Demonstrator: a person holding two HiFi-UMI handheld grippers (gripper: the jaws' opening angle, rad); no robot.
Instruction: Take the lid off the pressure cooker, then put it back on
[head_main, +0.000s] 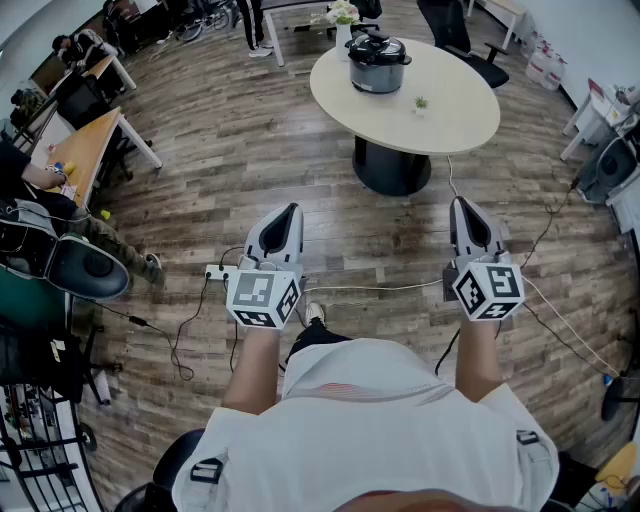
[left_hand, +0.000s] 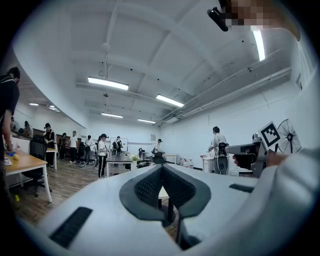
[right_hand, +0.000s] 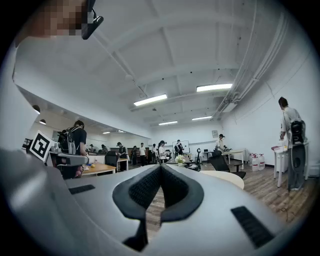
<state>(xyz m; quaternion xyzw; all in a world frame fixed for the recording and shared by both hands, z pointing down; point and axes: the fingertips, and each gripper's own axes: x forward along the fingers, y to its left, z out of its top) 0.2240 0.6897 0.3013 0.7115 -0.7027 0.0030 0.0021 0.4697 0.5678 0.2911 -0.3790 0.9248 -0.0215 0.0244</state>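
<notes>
Left gripper and right gripper are pressed together, empty. The cooker, lid on, sits on the table.

Lidded pressure cooker on table

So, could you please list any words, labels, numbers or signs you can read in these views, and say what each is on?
None can be read.
Cube on the left gripper and cube on the right gripper: black-and-white square markers only, no letters.
Pressure cooker: any print is too small to read.
</notes>
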